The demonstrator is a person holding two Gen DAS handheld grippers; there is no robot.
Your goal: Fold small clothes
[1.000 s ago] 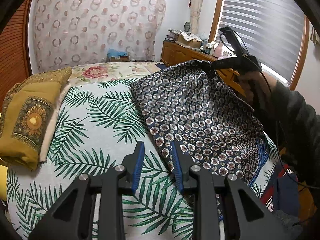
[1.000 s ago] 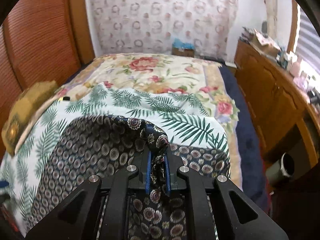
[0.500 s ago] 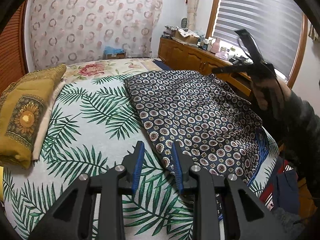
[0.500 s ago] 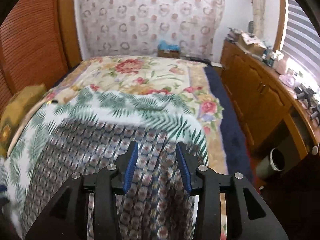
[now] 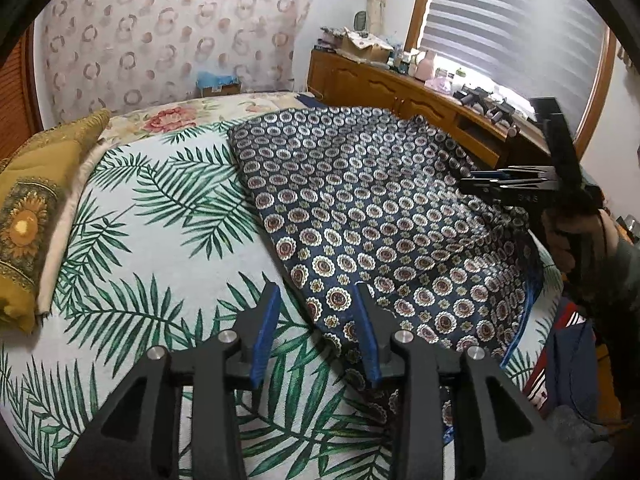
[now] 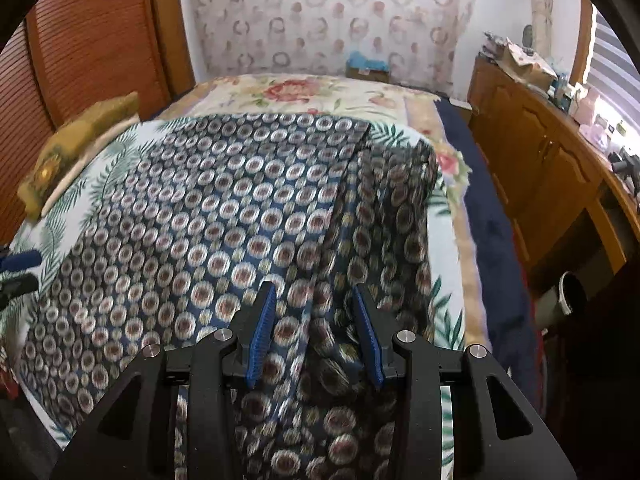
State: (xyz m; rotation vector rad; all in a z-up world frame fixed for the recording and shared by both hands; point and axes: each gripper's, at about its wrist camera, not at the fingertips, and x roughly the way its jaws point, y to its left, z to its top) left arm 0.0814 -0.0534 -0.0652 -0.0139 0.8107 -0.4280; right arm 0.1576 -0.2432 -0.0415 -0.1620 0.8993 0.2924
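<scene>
A dark blue garment with round medallion print (image 5: 360, 208) lies spread on the palm-leaf bedspread (image 5: 152, 240). My left gripper (image 5: 316, 296) is open and empty, just above the garment's near left corner. My right gripper (image 6: 314, 298) is open and empty above the garment (image 6: 208, 216), over a fold line where a darker flap (image 6: 396, 208) overlaps on the right. The right gripper also shows in the left wrist view (image 5: 480, 182), held over the garment's right edge.
A folded mustard-yellow cloth with a sunflower (image 5: 28, 216) lies at the bed's left edge. A wooden dresser (image 5: 400, 88) with clutter runs along the right under the window. A wooden door (image 6: 80, 40) stands left. A bin (image 6: 568, 296) sits on the floor at right.
My right gripper opened and let go of the garment's corner, then pulled back toward me. The lifted garment settled flat on the bed. The left gripper stayed open, nearer the garment's corner.
</scene>
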